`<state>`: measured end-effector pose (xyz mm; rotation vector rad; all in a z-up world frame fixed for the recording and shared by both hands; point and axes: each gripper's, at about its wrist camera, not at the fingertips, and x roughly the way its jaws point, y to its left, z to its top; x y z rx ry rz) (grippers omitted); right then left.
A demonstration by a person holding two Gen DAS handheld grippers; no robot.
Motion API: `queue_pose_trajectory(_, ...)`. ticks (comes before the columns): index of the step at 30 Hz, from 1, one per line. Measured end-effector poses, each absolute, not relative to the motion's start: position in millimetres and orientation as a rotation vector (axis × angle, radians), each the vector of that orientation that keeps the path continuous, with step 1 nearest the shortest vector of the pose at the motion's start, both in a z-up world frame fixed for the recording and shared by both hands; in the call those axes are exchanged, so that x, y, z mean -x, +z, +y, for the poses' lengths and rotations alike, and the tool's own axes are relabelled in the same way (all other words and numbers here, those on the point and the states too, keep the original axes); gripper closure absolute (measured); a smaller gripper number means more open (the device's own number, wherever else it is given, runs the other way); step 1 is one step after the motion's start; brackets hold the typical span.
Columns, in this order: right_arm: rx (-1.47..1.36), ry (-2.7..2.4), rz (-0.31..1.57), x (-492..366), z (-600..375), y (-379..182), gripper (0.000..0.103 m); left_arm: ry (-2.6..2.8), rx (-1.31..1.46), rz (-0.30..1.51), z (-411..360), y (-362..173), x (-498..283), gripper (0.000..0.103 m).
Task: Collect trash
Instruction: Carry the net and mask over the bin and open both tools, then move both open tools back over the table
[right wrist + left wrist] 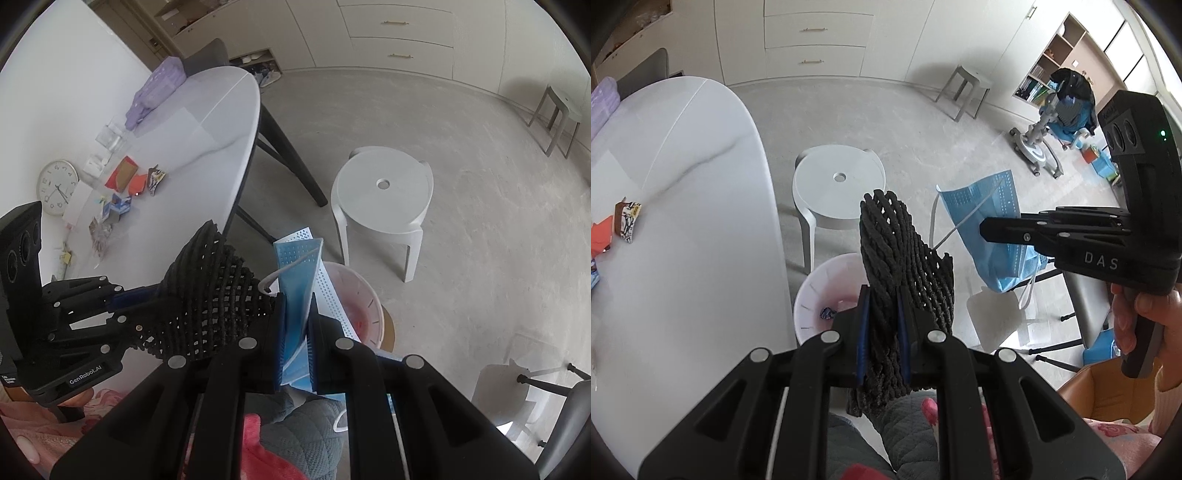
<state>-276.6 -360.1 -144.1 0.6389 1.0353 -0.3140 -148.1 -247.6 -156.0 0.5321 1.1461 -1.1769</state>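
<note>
Along my left claw the blue pads were clamped tight on a black foam net, which stood up from between them and fanned toward the white stool. Directly beneath that net, beside the white table, sat the pale bin with a small wrapper in its bottom. My right claw reached in from the side, pinching a blue face mask that hung near the stool.

Along my right claw the pads were squeezed on the blue face mask, which rose between them, just above the bin and near the stool. My left claw held the black foam net just beside the mask, at the table's edge.
</note>
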Motion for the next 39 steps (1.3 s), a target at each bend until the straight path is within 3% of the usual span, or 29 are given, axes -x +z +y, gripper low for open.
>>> queue_pose_trajectory(4, -0.644, -0.318, 1.040, 278, -365, -148, 0.092, -1.187, -0.542, 1.147, -248, -155, 152, 0.087)
queue_pose_trajectory(8, -0.641, -0.319, 1.052, 278, -370, -153, 0.091, -1.184, -0.551, 1.125, -246, -152, 153, 0.040)
queue_pose_trajectory(10, -0.643, -0.318, 1.056, 278, -371, -156, 0.090, -1.171, -0.563, 1.103, -246, -150, 155, 0.028)
queue_pose_trajectory(16, -0.639, -0.293, 1.080, 273, -370, -165, 0.090, -1.069, -0.600, 1.028, -236, -135, 149, 0.012)
queue_pose_trajectory(22, -0.593, -0.240, 1.141, 258, -353, -180, 0.088, -0.935, -0.547, 0.986, -213, -115, 128, 0.008)
queue_pose_trajectory(23, -0.577, -0.230, 1.158, 255, -348, -184, 0.086, -0.914, -0.542, 0.984, -208, -113, 126, 0.008)
queue_pose_trajectory(25, -0.566, -0.210, 1.190, 252, -342, -191, 0.066, -0.874, -0.527, 0.986, -200, -110, 119, 0.008)
queue_pose_trajectory(27, -0.536, -0.228, 1.225, 249, -336, -194, 0.016, -0.845, -0.508, 0.996, -191, -110, 112, 0.008)
queue_pose_trajectory(28, -0.505, -0.259, 1.228, 248, -333, -193, 0.010, -0.829, -0.496, 1.002, -186, -110, 109, 0.008)
queue_pose_trajectory(29, -0.480, -0.274, 1.222, 246, -330, -191, 0.005, -0.817, -0.486, 1.008, -183, -110, 106, 0.008)
queue_pose_trajectory(39, -0.475, -0.268, 1.182, 226, -328, -175, 0.003, -0.733, -0.416, 1.028, -153, -109, 91, 0.008)
